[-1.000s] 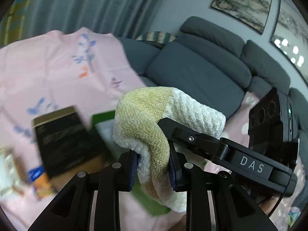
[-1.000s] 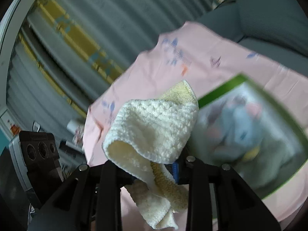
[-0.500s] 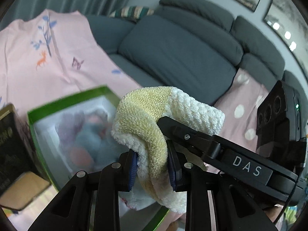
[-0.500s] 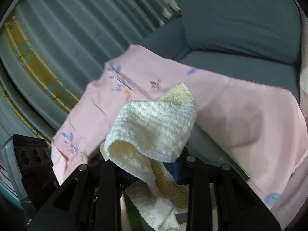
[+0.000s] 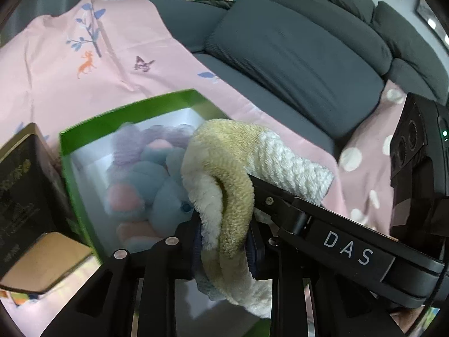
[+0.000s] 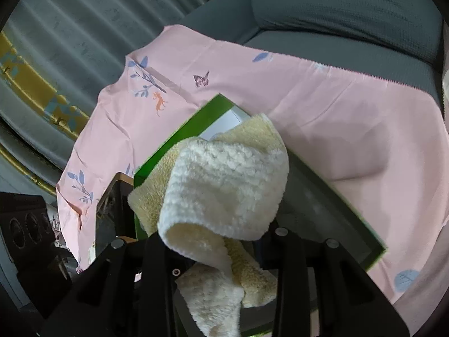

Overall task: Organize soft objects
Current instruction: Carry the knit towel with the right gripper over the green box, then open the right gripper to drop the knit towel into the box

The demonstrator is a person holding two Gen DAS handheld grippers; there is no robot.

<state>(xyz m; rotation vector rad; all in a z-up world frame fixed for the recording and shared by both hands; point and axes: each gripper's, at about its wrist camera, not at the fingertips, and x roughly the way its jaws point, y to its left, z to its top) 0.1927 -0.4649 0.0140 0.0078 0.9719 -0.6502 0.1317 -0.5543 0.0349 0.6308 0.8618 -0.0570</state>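
Plush toys (image 5: 157, 179) already in green box (image 5: 132, 109). Left claw (image 5: 224, 241) clamps cream towel (image 5: 238, 168) above it; right claw (image 6: 216, 241) loosening, towel between jaws. Drop remains.

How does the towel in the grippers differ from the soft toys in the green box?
The towel is cream and pale yellow with a looped pile; the soft toys are blue, pink and lilac and look smooth. The towel hangs folded above the green box, pinched by the left gripper and draped over the right gripper; the soft toys lie loose inside it, untouched. Both are soft.
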